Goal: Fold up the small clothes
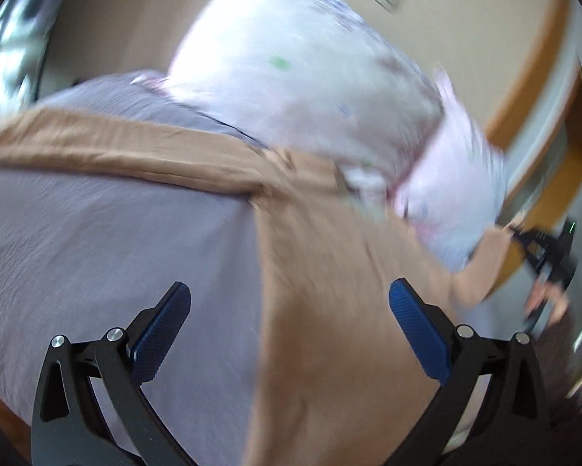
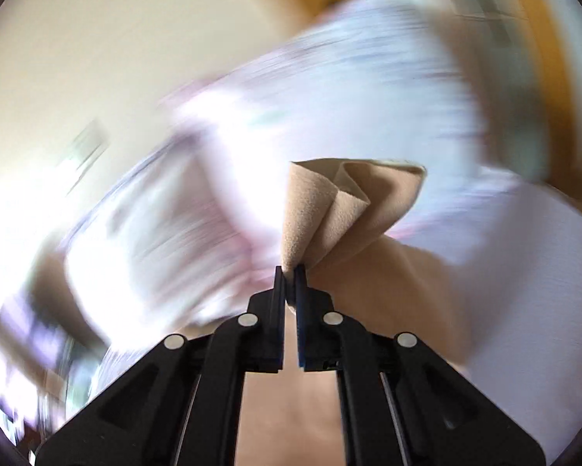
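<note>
- left tongs (image 1: 289, 310) are held wide apart above the tan garment (image 1: 330, 310)
- right tongs (image 2: 289, 272) are clamped on a bunched corner of the tan garment (image 2: 322, 209)

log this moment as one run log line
step: fold tan garment | left tool: open, empty, above garment | right tool: shut on garment corner, lifted | surface: lilac sheet | views blurred

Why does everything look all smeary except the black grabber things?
Right wrist view: the pale pillow and wall streak with motion blur and washed-out glare; only the right gripper and its pinched tan cloth stay sharp, since they travel with the camera. Left wrist view: milder smear, the open left gripper crisp, edges curved by the fisheye.
</note>
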The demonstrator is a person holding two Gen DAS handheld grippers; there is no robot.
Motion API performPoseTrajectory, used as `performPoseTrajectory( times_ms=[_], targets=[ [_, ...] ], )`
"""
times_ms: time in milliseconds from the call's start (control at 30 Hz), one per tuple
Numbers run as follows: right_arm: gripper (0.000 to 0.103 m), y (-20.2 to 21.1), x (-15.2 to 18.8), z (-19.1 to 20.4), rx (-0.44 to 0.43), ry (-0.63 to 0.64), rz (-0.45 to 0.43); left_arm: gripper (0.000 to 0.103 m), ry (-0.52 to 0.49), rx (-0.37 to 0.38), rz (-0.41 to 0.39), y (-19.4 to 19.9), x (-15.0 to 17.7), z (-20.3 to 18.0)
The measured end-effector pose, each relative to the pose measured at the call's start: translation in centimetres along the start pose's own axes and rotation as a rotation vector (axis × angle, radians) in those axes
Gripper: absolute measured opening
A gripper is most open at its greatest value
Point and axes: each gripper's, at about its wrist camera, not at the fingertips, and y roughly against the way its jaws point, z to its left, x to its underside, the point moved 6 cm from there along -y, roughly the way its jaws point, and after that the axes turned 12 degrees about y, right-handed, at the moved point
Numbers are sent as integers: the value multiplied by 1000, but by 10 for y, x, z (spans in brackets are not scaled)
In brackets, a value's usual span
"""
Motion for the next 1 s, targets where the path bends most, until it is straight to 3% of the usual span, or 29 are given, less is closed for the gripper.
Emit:
performPoseTrajectory(
  times_ms=[33, 133, 200, 300, 367, 467, 633, 667, 767, 900, 1000],
  targets=[
    [4, -23, 5, 50, -100, 64, 40, 102, 40, 0, -11, 4, -8, 9],
    [4, -72, 34, 142, -288, 166, 153, 102, 161, -56, -81, 17, -41, 40],
    [9, -113, 78, 204, -383, 257, 317, 102, 197, -78, -112, 25, -57, 54],
    [28, -135, 134, 238, -448, 279, 521, 102, 267, -134, -130, 33, -79, 79],
    [51, -132, 135, 232, -450, 253, 516, 102, 332, -143, -135, 37, -92, 100],
    [73, -104, 119, 206, -391, 226, 415, 102, 459, -165, -151, 40, -113, 136],
    [81, -74, 98, 162, -316, 215, 346, 96, 579, -191, -197, 47, -136, 170],
    [81, -70, 96, 158, -311, 209, 347, 85, 618, -210, -200, 47, -138, 179],
    [82, -65, 101, 141, -322, 163, 345, 75, 694, -218, -219, 50, -143, 196],
    [83, -57, 106, 133, -353, 123, 337, 70, 804, -198, -247, 56, -150, 213],
    [83, -51, 109, 131, -378, 121, 340, 59, 824, -233, -257, 59, -154, 221]
  ],
)
